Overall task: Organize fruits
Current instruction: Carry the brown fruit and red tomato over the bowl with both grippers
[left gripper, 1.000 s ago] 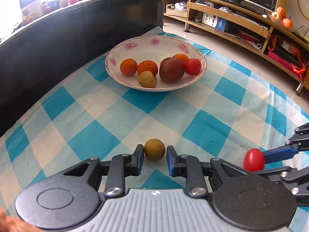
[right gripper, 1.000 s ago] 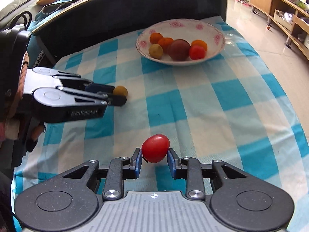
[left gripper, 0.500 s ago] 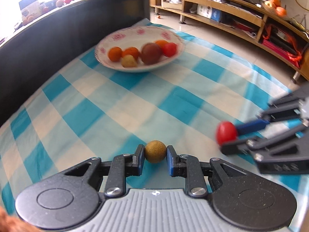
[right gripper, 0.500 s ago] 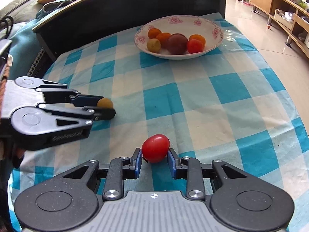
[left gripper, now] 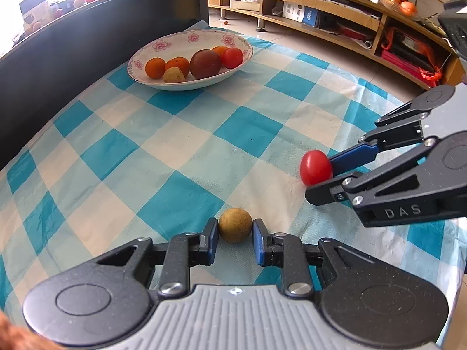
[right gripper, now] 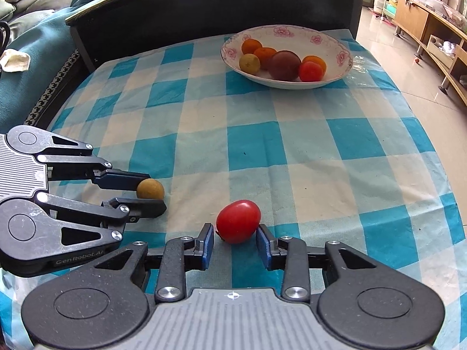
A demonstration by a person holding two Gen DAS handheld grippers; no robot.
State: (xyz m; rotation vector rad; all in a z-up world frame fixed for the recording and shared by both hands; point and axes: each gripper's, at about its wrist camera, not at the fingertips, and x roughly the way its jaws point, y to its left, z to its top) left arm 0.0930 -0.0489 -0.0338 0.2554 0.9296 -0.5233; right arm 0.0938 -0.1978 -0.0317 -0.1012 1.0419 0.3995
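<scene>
A small brown round fruit [left gripper: 235, 225] rests on the blue-checked cloth between the pads of my left gripper [left gripper: 235, 229]. The pads touch it and the jaws are just starting to open. In the right wrist view that left gripper [right gripper: 154, 194] reaches in from the left, with the brown fruit [right gripper: 150, 189] at its tips. A red tomato [right gripper: 238, 221] lies on the cloth between the opening jaws of my right gripper [right gripper: 235, 234], with a slit showing at the left pad. The flowered white bowl [right gripper: 292, 29] at the far end holds oranges, a dark purple fruit, a tomato and a brown fruit.
A black panel [left gripper: 73, 46] runs along the table's far and left sides. Tiled floor [left gripper: 306, 38] and a low wooden shelf unit [left gripper: 350, 8] lie beyond the right edge. Checked cloth [right gripper: 292, 134] stretches between the grippers and the bowl.
My left gripper has carried the brown fruit away from the bowl, to the near end beside the right gripper. The right gripper's pads have parted slightly around the tomato.
</scene>
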